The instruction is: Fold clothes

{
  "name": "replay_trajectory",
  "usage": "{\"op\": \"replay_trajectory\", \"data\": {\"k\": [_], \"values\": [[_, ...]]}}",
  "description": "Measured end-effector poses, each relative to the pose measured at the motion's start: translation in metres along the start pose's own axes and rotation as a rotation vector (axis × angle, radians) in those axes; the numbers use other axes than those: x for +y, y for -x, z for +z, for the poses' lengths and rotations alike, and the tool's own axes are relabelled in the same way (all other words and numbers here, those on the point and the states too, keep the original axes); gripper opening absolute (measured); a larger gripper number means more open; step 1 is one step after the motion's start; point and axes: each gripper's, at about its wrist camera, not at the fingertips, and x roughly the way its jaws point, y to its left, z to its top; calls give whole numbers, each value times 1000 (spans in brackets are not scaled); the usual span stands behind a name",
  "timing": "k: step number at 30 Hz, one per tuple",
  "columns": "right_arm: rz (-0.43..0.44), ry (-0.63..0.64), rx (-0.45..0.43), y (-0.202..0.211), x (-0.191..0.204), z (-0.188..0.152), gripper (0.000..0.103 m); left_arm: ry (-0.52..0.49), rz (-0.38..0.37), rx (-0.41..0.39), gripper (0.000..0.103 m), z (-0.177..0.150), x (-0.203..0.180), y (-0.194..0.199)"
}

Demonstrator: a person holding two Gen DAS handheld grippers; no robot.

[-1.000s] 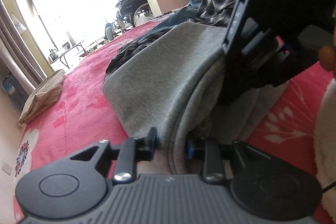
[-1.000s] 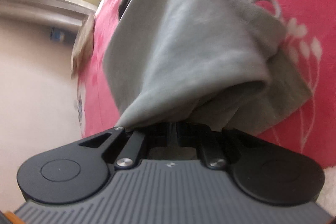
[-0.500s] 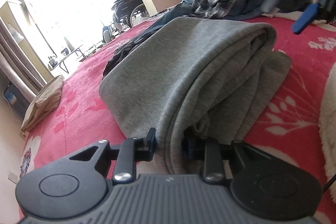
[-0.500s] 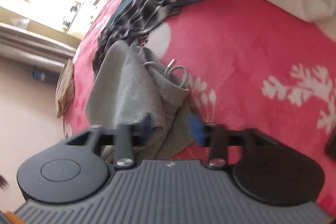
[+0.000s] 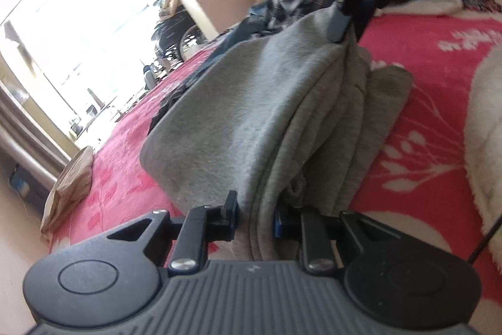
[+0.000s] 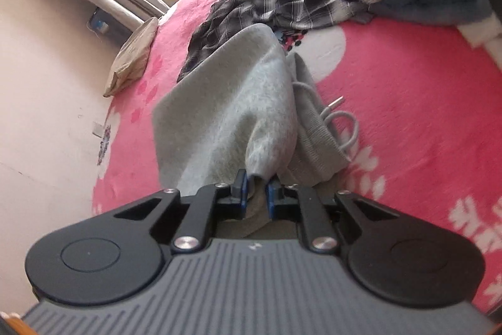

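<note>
Sweatshirt (image 6: 238,102) between both grippers' fingers (image 6: 241,193)

Each gripper is matte black: a ribbed grey-black body at 6 o'clock, two round discs at 7 and 5 o'clock, silver screws on the linkage arms. The left gripper (image 5: 254,215) and right gripper (image 6: 255,193) carry blue-edged pads.

The left gripper (image 5: 254,214), jaws just closing, clamps the near folded edge of the grey sweatshirt (image 5: 251,109); ahead, the right gripper (image 5: 346,21) pinches its far edge over the pink blanket (image 5: 439,102).
</note>
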Motion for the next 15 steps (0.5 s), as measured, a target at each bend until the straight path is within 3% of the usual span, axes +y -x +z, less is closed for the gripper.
{"op": "replay_trajectory", "data": {"k": [5, 9, 11, 15], "values": [[-20, -79, 32, -20, -26, -3, 10, -90, -80, 12, 45, -2, 7, 7], [42, -168, 20, -24, -45, -8, 11, -201, -121, 33, 57, -13, 31, 28], [53, -169, 18, -24, -46, -11, 11, -261, -128, 61, 63, -17, 44, 37], [89, -175, 13, -19, -47, -10, 18, -349, -52, 152, 63, -26, 69, 43]]}}
